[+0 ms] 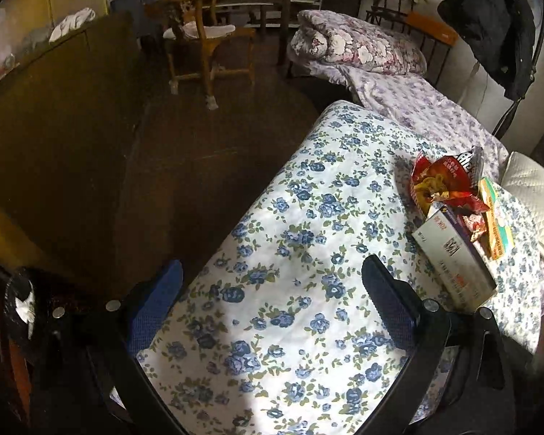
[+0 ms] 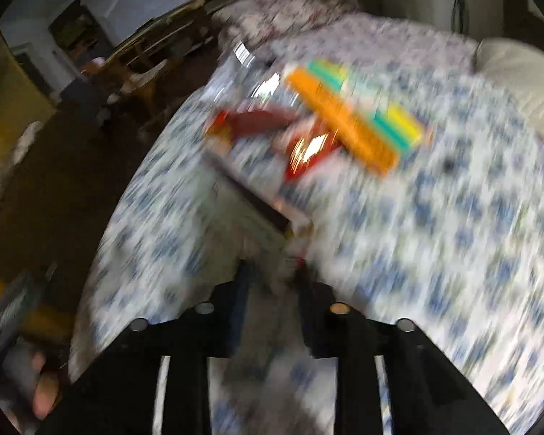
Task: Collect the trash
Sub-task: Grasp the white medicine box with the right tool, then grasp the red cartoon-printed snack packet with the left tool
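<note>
Left gripper: the black two-finger left gripper with blue pads [image 1: 272,279] hangs over the white quilted bedcover printed with blue flowers [image 1: 290,217], jaws spread wide, nothing between them.
Right gripper: the black right gripper [image 2: 272,272] shows through heavy motion blur; its fingers sit close together around the near end of what looks like the white box, though the blur leaves the grip uncertain.
Trash pile: at 3 o'clock in the left wrist view, a crumpled red foil snack wrapper [image 1: 444,185], a flat white cardboard box with a purple edge [image 1: 453,261] and an orange-and-green flat carton [image 1: 495,217] lie touching on the bedcover.
Writing: the box carries a barcode and small red print, too small to read; the wrapper's white lettering is illegible.
Surroundings: a cream quilted pillow [image 1: 533,188] sits at 3 o'clock, a wooden chair [image 1: 206,50] at 11 o'clock.
</note>
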The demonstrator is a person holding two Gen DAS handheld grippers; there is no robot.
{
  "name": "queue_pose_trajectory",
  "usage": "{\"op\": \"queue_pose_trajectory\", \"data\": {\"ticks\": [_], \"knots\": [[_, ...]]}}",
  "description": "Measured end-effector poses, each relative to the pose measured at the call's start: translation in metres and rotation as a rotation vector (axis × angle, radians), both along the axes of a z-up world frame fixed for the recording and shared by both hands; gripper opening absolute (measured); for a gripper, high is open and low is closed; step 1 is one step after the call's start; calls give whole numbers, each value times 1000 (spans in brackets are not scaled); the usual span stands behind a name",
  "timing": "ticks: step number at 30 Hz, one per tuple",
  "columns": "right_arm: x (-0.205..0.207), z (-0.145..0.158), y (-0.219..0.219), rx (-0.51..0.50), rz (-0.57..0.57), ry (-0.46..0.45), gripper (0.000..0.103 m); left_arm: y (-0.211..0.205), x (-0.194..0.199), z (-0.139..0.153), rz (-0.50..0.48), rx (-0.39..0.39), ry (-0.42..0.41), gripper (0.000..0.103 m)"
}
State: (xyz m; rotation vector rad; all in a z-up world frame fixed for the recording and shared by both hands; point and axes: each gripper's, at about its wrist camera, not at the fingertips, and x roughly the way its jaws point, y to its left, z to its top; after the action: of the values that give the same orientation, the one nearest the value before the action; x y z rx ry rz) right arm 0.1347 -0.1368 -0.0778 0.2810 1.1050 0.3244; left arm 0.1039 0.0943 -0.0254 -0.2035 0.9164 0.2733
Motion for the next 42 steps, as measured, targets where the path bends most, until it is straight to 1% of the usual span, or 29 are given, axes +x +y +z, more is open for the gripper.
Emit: {"op": "queue_pose_trajectory", "data": {"ticks": [1,2,3,4,5,6,7,9,11,12,16,20,21,22,23,25,27,29,30,32,34,36,40,42], "knots": [[-5,0,0,8,14,24,27,0,0,0,-1,-10,1,95],[-9,1,-2,8,18,33,35,0,1,0,-3,-15,3,95],[-14,4,-4,-21,-5,22,41,-1,1,0,-6,-15,5,95],[-17,9,-6,-82,-43,-16,54,-2,1,0,-9,-11,5,95],[-17,15,-6,-127,-59,-58,56,-4,1,0,-12,-6,6,95],[-13,25,-1,-192,-55,-123,56,-5,2,-1,-14,-1,7,95],[-10,30,2,-220,-42,-152,56,-6,2,-1,-16,-2,9,95],[4,39,19,-289,22,-220,58,-8,2,-2,-20,-5,14,95],[20,36,32,-317,95,-223,70,-8,3,-3,-22,-2,17,95],[29,34,34,-325,113,-216,72,-8,3,-3,-23,-3,17,95],[50,18,47,-416,150,-215,72,-6,3,-4,-19,-14,16,95],[68,1,45,-372,149,-143,71,-10,5,-5,-30,-2,18,95],[69,-2,42,-352,131,-140,68,-11,6,-6,-32,6,18,95],[67,-2,41,-351,121,-152,61,-12,7,-6,-35,17,17,95],[64,-1,40,-343,117,-141,58,-13,7,-6,-38,28,16,95],[56,2,32,-315,82,-107,54,-16,8,-7,-50,45,15,95],[38,8,13,-265,19,-56,54,-19,8,-7,-75,34,11,95],[9,12,-12,-202,-66,4,54,-26,9,-8,-133,4,13,95],[-6,15,-22,-208,-102,-4,54,-32,10,-10,-186,-28,23,95],[-32,19,-39,-257,-173,-33,54,-49,17,-15,-279,-86,40,95],[-50,17,-51,-261,-214,-33,54,-67,27,-17,-350,-99,50,95],[-57,14,-63,-249,-243,-26,54,-87,37,-20,-420,-75,51,95],[-55,11,-77,-212,-252,-32,54,-126,54,-31,-526,43,42,95],[-54,8,-81,-199,-245,-27,54,-140,60,-36,-560,86,40,95]]}}
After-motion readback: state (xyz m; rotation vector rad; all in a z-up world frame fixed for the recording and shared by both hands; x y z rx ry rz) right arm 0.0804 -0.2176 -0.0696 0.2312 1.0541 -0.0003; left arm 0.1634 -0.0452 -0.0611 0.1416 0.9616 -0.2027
